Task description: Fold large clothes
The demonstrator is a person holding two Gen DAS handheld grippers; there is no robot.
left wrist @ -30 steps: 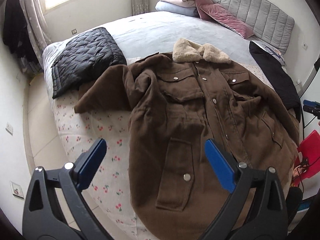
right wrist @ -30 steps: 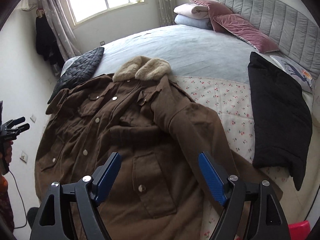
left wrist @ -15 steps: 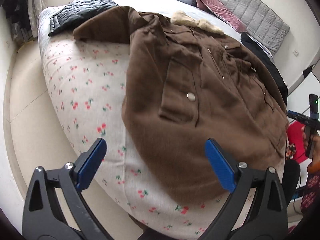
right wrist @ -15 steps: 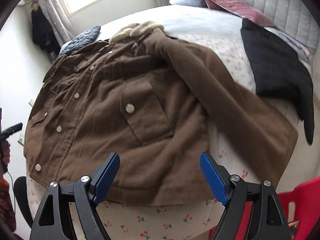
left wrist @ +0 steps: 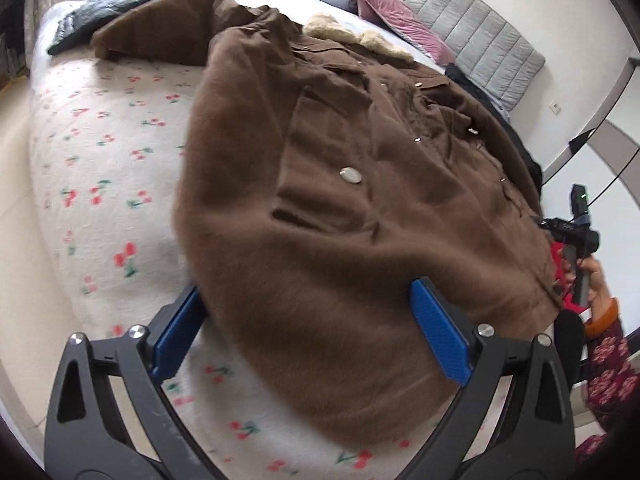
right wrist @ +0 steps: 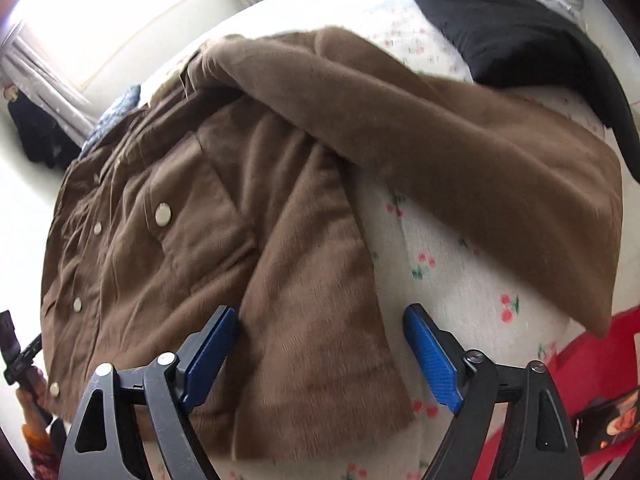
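- Brown corduroy-like coat point(left wrist: 340, 200) lies spread front-up on the bed point(left wrist: 100, 152), fleece collar point(left wrist: 352, 38) at the far end, hem hanging toward the near edge of the mattress.
- Left gripper point(left wrist: 308, 332) is down at the hem, wide open; the blue fingers point(left wrist: 440, 336) straddle the left bottom corner of the coat and hold nothing.
- Right gripper point(right wrist: 316, 356) is likewise spread wide with nothing in it; its fingers point(right wrist: 430, 352) bracket the right bottom corner of the hem.
- Step, as I judge it: approach for grasping both hem corners, first fold not yet made.
- Next move likely calls for closing each pair on its corner, catching the full thickness of the heavy cloth, then lifting the hem toward the collar. The thick fabric may slip out of a shallow pinch.
- One sleeve point(right wrist: 460, 152) lies out to the right over the cherry-print sheet; the other sleeve point(left wrist: 160, 36) is off to the far left. Both probably need folding in.
- Black garment point(right wrist: 520, 32) lies beyond the right sleeve, partly cut off by the frame.
- Hard to tell: whether any finger already touches the cloth; motion blur softens the hem edge. The underside of the coat is hidden.
- Collar is out of sight in the right wrist view.
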